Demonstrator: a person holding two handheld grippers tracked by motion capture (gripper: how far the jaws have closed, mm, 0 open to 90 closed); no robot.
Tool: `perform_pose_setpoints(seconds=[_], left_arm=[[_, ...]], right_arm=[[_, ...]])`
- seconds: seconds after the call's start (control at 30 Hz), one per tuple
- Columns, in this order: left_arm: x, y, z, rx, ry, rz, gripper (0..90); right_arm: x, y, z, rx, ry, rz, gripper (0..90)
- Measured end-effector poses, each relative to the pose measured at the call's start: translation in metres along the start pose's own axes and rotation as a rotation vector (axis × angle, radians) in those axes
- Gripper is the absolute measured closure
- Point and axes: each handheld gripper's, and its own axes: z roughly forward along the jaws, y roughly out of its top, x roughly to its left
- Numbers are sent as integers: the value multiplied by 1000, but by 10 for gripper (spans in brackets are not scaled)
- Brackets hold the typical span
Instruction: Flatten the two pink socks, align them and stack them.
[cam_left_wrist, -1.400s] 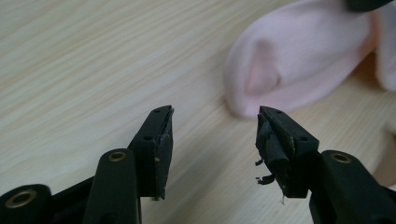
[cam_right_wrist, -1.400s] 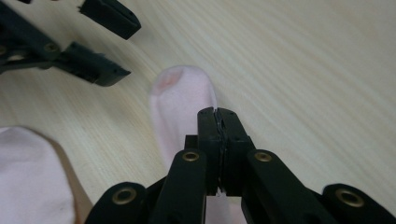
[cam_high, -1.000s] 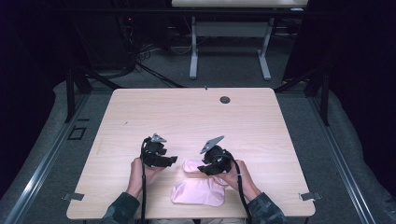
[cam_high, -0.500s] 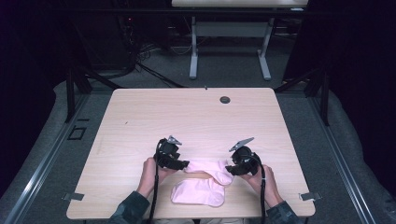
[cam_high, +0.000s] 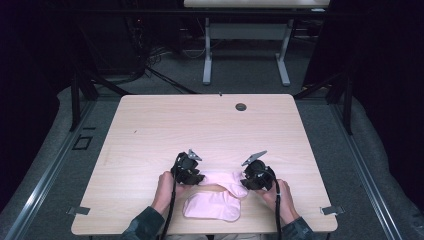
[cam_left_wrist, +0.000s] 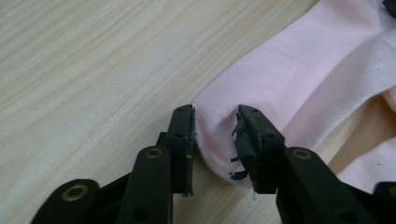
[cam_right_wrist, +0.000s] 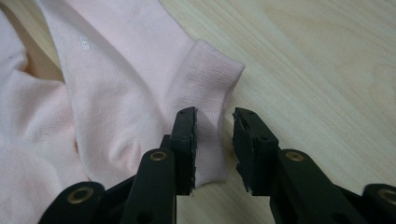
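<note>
A pink sock (cam_high: 223, 180) lies stretched near the table's front edge, between my two grippers. My left gripper (cam_high: 199, 177) is at its left end; its jaws have just been closing, and both pads touch the bunched toe end (cam_left_wrist: 215, 135). My right gripper (cam_high: 245, 183) is at the cuff end. Its jaws have also just been closing, with the ribbed cuff (cam_right_wrist: 212, 88) between them and a sliver of table still showing beside one pad. A second pink sock (cam_high: 212, 206) lies flat just in front, its edge overlapped by the first.
The wooden table (cam_high: 200, 130) has a small dark round disc (cam_high: 241, 106) near its far edge. A person's hands hold the grippers from the front edge. Behind the table stand the legs of another white desk (cam_high: 206, 60) and dark floor.
Both grippers moved apart and toward the front edge, from the sock's middle out to its two ends. The sock now lies stretched between them. Both pairs of jaws have narrowed.
</note>
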Motion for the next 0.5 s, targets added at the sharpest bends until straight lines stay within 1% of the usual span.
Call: perform_pose_setpoints(seconds=[0.03, 0.07, 0.13, 0.17, 0.2, 0.23, 0.27, 0.3, 0.37, 0.4, 0.5], left_arm=[[0, 0, 0, 2, 6, 4, 720], [0, -1, 0, -3, 18, 7, 763], [0, -1, 0, -4, 22, 10, 806], [0, -1, 0, -6, 21, 12, 823], [0, -2, -1, -14, 34, 9, 834], [0, -2, -1, -14, 34, 9, 839], [2, -4, -1, -24, 45, 9, 841], [3, -5, -1, -34, 44, 0, 844], [5, -8, -3, -42, 48, -5, 847], [5, -9, -4, -49, 49, -11, 850], [7, -12, -8, -59, 44, -20, 855]], right_arm=[[0, 1, 0, -1, 2, 2, 728], [0, 2, 1, 0, -8, -6, 769], [1, 4, 2, -5, -19, -10, 814], [1, 6, 3, -9, -39, -17, 837], [1, 7, 5, -17, -42, -22, 849], [1, 9, 6, -15, -43, -24, 855], [1, 10, 7, -20, -45, -26, 861], [1, 11, 8, -25, -41, -21, 864], [0, 13, 9, -32, -34, -15, 869], [-1, 13, 10, -50, -33, -17, 872], [-1, 13, 8, -56, -25, -11, 874]])
